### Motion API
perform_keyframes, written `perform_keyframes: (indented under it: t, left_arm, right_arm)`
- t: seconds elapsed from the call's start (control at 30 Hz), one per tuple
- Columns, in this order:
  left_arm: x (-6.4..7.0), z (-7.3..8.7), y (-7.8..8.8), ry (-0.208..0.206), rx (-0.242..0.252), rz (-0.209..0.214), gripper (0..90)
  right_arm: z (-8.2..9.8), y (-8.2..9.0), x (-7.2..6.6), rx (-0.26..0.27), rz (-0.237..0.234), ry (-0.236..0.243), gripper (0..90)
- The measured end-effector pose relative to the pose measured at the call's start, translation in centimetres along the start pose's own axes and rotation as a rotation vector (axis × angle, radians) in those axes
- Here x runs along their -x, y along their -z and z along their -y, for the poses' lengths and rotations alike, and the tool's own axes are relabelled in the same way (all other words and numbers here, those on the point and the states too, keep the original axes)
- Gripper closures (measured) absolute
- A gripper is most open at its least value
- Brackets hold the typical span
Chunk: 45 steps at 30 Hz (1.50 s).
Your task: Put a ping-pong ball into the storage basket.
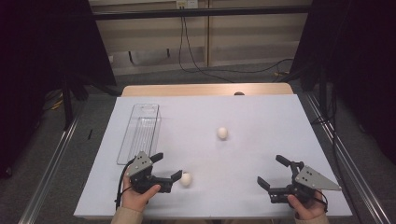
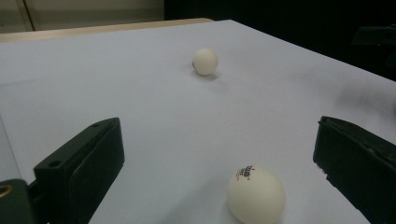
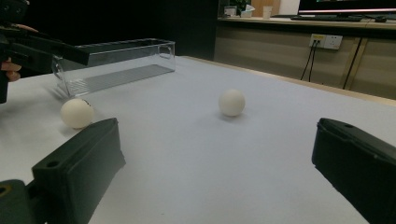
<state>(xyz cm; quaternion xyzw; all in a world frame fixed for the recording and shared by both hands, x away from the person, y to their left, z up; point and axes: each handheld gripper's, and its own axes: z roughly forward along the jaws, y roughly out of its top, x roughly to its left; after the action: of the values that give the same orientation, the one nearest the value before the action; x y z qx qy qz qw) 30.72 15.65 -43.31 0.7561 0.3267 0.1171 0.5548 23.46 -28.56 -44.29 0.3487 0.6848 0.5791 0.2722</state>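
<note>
Left claw (image 1: 167, 166) is spread wide around the small white ping-pong ball (image 1: 186, 179) near the table's front edge; approach step. Closing on it is called for next. Right claw (image 1: 270, 172) is released, empty.

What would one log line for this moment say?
left tool: open, near ball beside its tip, not gripped | right tool: open, empty | far ball: mid-table | clear tray: empty

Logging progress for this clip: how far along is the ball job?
Nothing looks done: the clear tray holds no ball. In hand: the open left gripper sits beside the near ball. Left: both that and the far ball; the right gripper waits open.
</note>
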Motion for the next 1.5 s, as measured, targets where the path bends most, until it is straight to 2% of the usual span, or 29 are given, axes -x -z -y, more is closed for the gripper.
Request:
perform_keyframes:
  t: [0.5,1.5]
  left_arm:
    - [0.3,0.1,-0.4,-0.004,-0.025,0.015,1.9]
    - [0.6,0.0,-1.0,-0.025,-0.077,0.008,2.0]
  right_arm:
    - [0.0,0.0,0.0,-0.001,-0.001,0.001,0.9]
    - [0.0,0.0,0.0,0.0,-0.005,0.002,1.0]
